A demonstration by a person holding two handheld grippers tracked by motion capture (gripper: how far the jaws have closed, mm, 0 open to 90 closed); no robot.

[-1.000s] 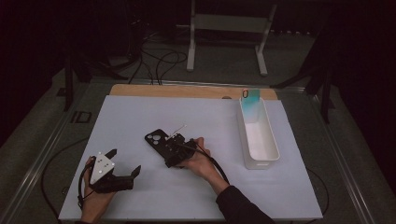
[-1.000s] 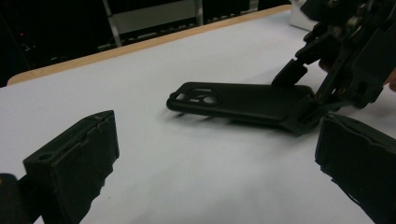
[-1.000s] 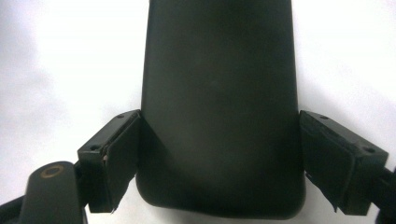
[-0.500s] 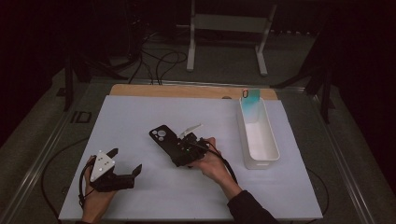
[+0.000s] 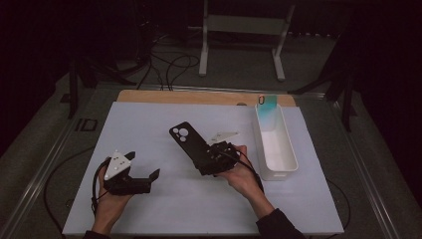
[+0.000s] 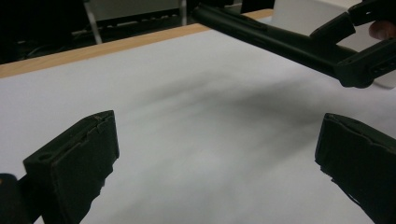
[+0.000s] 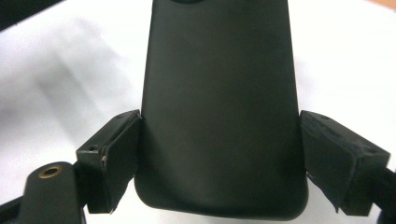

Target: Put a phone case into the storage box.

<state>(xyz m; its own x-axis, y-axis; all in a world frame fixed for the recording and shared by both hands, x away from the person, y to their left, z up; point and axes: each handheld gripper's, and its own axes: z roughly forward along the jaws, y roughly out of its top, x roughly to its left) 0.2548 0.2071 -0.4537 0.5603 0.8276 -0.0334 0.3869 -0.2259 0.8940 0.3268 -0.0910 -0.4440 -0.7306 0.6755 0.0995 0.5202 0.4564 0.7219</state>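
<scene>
A black phone case (image 5: 188, 141) with round camera cut-outs hangs tilted above the white mat (image 5: 149, 119), near its middle. My right gripper (image 5: 213, 160) is shut on the case's lower end, its jaws pressing both long edges. In the right gripper view the case (image 7: 219, 93) stands between the pads (image 7: 109, 158). My left gripper (image 5: 144, 165) rests open on the mat at the front left with nothing between its jaws. In the left gripper view the open left gripper (image 6: 215, 154) faces bare mat, with the case (image 6: 261, 35) slanting across the upper right.
A long white tray (image 5: 286, 164) lies along the mat's right side, with a teal item (image 5: 267, 106) standing at its far end. A wooden board edge (image 5: 199, 97) runs behind the mat. Cables and stand legs lie on the floor beyond.
My right gripper has carried the phone case a little to the right and farther from the front edge. The left gripper has stayed where it was.
</scene>
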